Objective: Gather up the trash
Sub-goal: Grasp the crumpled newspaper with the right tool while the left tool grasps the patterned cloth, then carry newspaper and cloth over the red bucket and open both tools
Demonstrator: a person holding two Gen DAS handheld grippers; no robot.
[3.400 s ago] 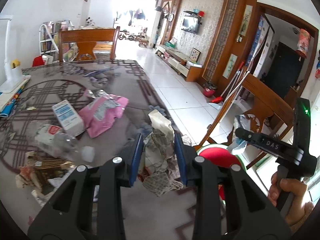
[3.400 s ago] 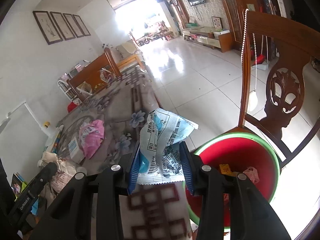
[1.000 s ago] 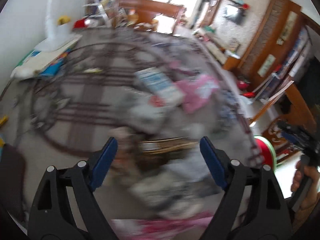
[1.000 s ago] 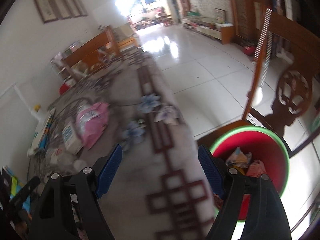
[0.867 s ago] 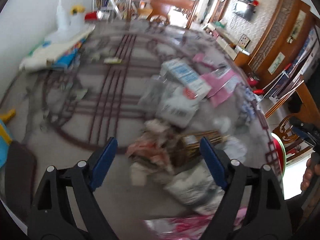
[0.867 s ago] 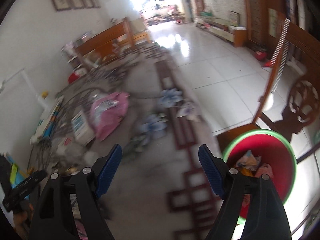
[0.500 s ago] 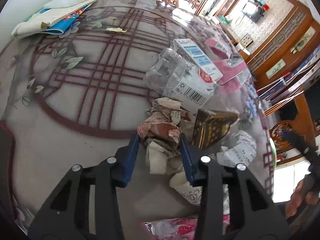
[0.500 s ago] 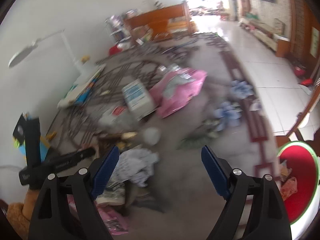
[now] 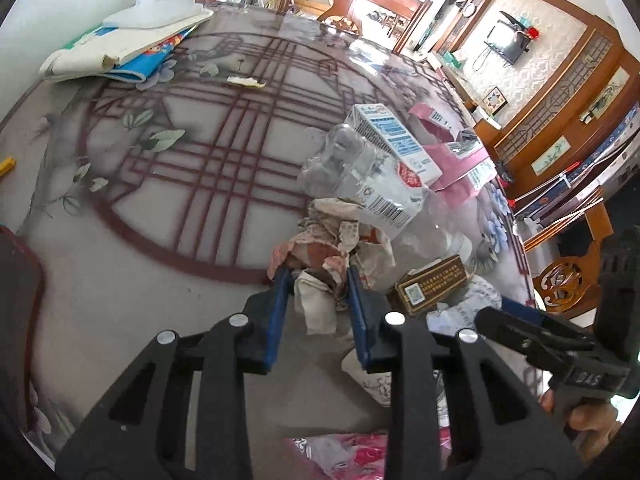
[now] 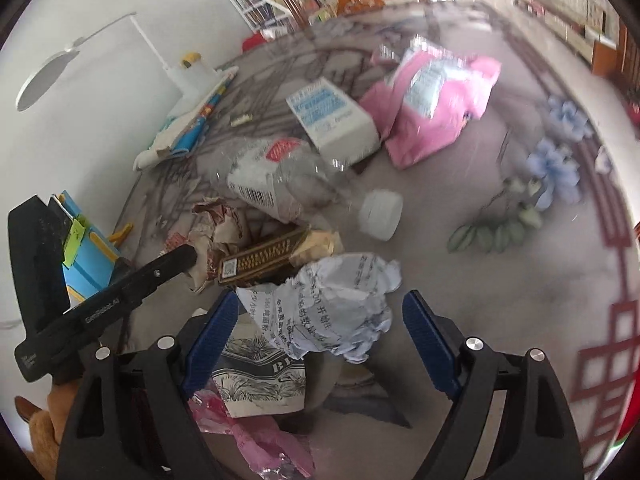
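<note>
My left gripper (image 9: 316, 280) pinches the crumpled brown paper (image 9: 332, 248) at frame centre; right gripper (image 10: 320, 320) gapes wide around the white paper ball (image 10: 332, 304), needs closing next

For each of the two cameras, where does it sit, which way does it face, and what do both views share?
Left wrist: sits on the left gripper, facing across the table; its fingers pinch a brown paper wad; the right gripper shows at right.
Right wrist: sits on the right gripper, facing the trash pile; its open fingers flank a white paper wad; the left gripper shows at left.
Shared: bottle, brown box, carton.
</note>
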